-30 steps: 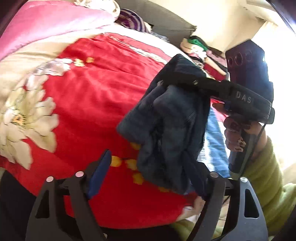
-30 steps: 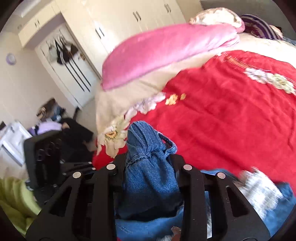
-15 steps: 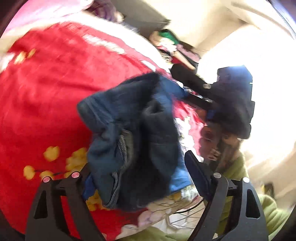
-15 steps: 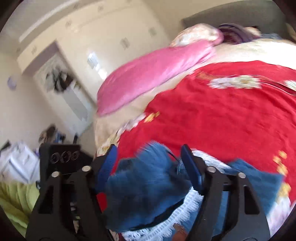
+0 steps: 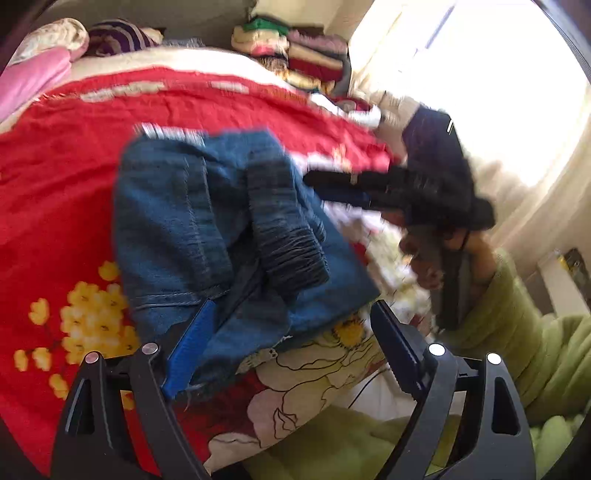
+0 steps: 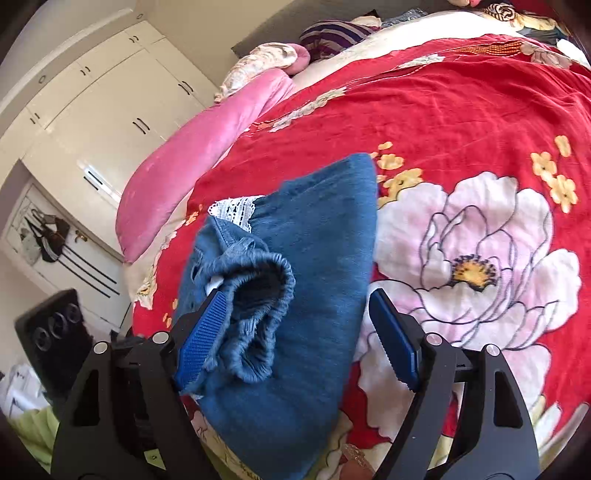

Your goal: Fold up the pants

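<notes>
The blue denim pants [image 5: 221, 229] lie in a loose heap on the red flowered bedspread [image 5: 55, 184] near its front edge. Their gathered elastic waistband [image 6: 258, 295] and a white lace trim [image 6: 232, 210] show in the right wrist view. My left gripper [image 5: 291, 347] is open, its jaws wide apart over the near edge of the pants [image 6: 314, 258]. My right gripper [image 6: 299, 332] is open too, its left pad beside the waistband, holding nothing. The right gripper also shows in the left wrist view [image 5: 343, 188], just right of the heap.
A pink bolster [image 6: 192, 155] and pillows [image 5: 122, 33] lie at the bed's head. Folded clothes [image 5: 295, 55] are stacked at the far side. White wardrobe doors [image 6: 110, 110] stand beyond the bed. My green sleeve [image 5: 517, 314] is at right.
The right gripper held the pants up a second ago, then lowered them to the bed and opened. The pants now lie on the bedspread. The left gripper moved in over them.
</notes>
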